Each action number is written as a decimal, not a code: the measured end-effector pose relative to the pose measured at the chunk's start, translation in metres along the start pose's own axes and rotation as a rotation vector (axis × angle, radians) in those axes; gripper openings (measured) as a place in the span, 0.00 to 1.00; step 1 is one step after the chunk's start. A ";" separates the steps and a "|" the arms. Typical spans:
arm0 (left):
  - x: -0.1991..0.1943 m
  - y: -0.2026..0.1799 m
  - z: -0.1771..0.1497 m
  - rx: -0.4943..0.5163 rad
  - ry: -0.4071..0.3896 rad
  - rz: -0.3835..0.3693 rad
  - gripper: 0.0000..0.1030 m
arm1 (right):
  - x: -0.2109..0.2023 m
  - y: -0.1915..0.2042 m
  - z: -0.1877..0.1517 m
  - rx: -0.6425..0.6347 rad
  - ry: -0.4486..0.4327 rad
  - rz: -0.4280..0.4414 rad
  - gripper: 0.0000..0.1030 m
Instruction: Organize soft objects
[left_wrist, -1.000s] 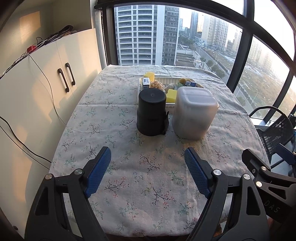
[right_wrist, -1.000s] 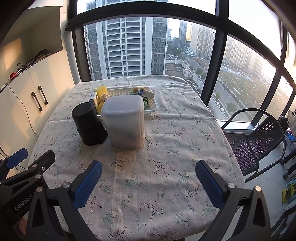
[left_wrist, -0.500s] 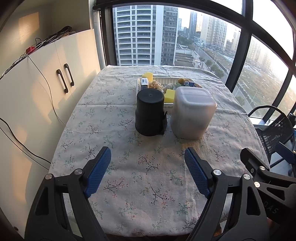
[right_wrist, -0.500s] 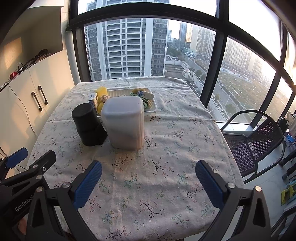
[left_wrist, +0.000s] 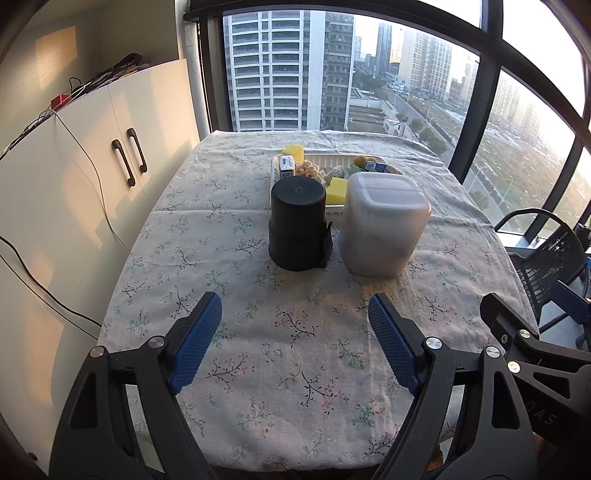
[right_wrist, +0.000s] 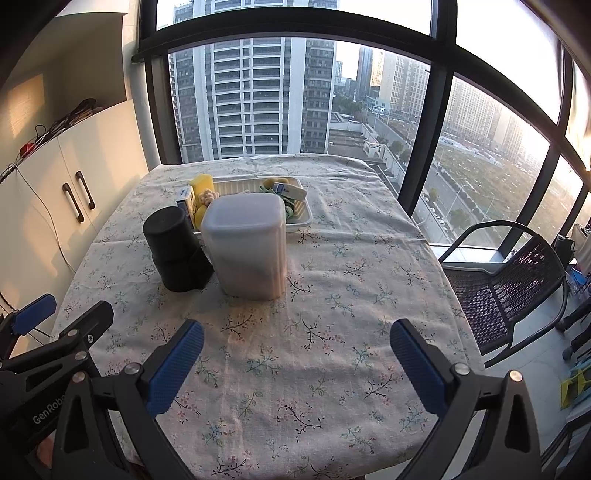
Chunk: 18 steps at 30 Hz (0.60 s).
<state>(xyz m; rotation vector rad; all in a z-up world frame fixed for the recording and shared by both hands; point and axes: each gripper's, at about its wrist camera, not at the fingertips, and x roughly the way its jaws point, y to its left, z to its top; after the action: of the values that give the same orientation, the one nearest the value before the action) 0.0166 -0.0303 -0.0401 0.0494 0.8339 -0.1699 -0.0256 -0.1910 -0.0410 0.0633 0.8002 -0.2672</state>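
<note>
"GenRobo", cut off at frame edge, printed white on black left gripper body (right_wrist: 48, 402); "DAS" embossed on black right gripper body (left_wrist: 539, 417).

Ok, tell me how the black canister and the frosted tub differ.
The black canister is round and opaque; the frosted tub is squarish with rounded corners and translucent. The canister is narrower, the tub wider. The canister sits left of the tub. Both stand upright on the tablecloth, in front of the tray.

Floral tablecloth (left_wrist: 295, 350) covers the whole table. White cabinet (left_wrist: 92, 177) with two dark handles (left_wrist: 127, 162) sits along the left wall, cables (left_wrist: 74, 88) piled on top. Black mesh chair (right_wrist: 517, 280) is off to the right, high-rise buildings (right_wrist: 251, 92) outside the window.
</note>
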 end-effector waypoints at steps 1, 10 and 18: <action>0.000 0.000 0.000 -0.001 0.001 0.000 0.79 | 0.000 0.000 0.000 0.000 0.000 0.001 1.00; 0.000 0.000 0.000 0.001 -0.001 -0.001 0.79 | -0.001 0.000 0.000 0.000 -0.001 0.001 1.00; 0.000 0.001 0.000 0.002 0.000 -0.002 0.79 | -0.001 0.000 0.000 0.001 0.001 -0.001 1.00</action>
<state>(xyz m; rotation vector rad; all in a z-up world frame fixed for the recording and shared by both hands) 0.0168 -0.0296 -0.0397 0.0501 0.8335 -0.1726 -0.0267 -0.1907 -0.0406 0.0641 0.8011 -0.2682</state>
